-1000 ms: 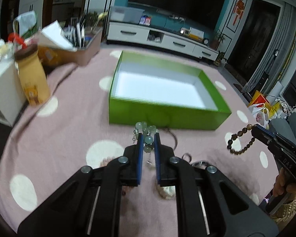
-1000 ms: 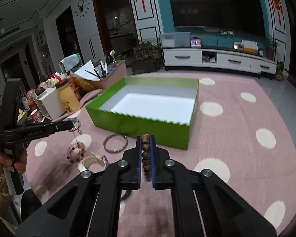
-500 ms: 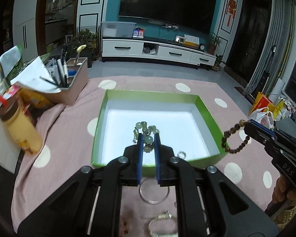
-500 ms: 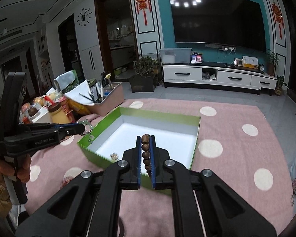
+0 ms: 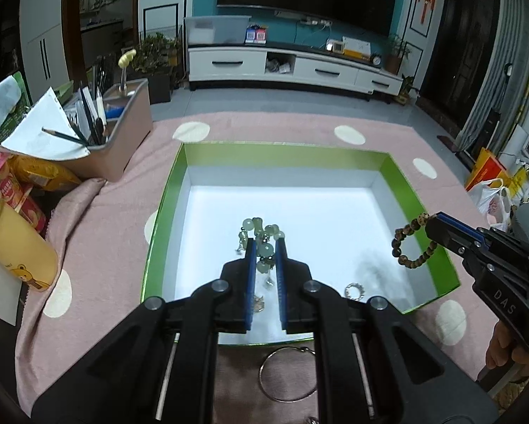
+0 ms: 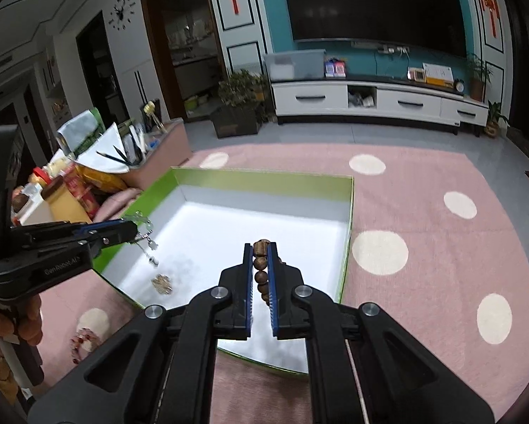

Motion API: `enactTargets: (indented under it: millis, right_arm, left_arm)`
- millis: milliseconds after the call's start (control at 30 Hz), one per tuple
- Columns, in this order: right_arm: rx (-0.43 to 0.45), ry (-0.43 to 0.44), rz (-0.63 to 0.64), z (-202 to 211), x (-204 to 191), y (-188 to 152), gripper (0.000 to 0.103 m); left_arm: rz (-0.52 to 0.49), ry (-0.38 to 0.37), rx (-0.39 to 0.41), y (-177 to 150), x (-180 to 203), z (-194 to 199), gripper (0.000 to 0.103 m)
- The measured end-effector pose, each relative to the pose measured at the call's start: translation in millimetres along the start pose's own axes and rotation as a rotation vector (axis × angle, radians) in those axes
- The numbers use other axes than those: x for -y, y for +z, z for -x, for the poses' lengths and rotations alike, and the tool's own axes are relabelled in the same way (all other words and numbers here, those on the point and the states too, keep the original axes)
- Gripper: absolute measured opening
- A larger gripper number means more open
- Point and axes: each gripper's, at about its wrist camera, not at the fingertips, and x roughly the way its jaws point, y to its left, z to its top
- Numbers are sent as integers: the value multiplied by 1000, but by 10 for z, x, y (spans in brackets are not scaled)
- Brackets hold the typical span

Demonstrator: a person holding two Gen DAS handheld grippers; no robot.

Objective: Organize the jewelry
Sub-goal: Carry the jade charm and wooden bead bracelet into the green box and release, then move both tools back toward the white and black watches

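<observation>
Since the earlier frames, both grippers have advanced from the pink cloth to positions over the box interior. We find the left gripper (image 5: 263, 247) clenched on a pale green jade-bead bracelet (image 5: 261, 236), whose small metal charms dangle below its blue-padded fingers (image 5: 250, 265) above the white floor of the box. The right gripper (image 6: 260, 258) is clamped on a dark brown wooden-bead bracelet (image 6: 260, 265), the loop hanging over the box's right side in the left wrist view (image 5: 411, 243). The shallow green-walled cardboard box (image 5: 338, 157) already holds a small silver ring (image 5: 354, 290) near its front wall. A thin silver bangle (image 5: 287, 374) lies outside on the pink polka-dot tablecloth (image 6: 423, 212), just beside that wall. A yellow bottle (image 5: 13, 240) stands well to the left.
</observation>
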Motion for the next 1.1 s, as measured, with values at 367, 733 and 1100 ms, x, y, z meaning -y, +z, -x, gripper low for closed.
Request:
enactTargets:
  millis: [367,733,1100]
  right_arm:
    - [2,-23,-68,131,140,-90,37]
    - [27,-5,-93,598,76,-233,64]
    - [8,24,-81,1042,-99,-465,89]
  left_arm:
    - [-23,32,16,-73,58,114,43]
    - [-64,100,69,-211,168,500,84]
    - [-95,141,86,-491,258,960,101]
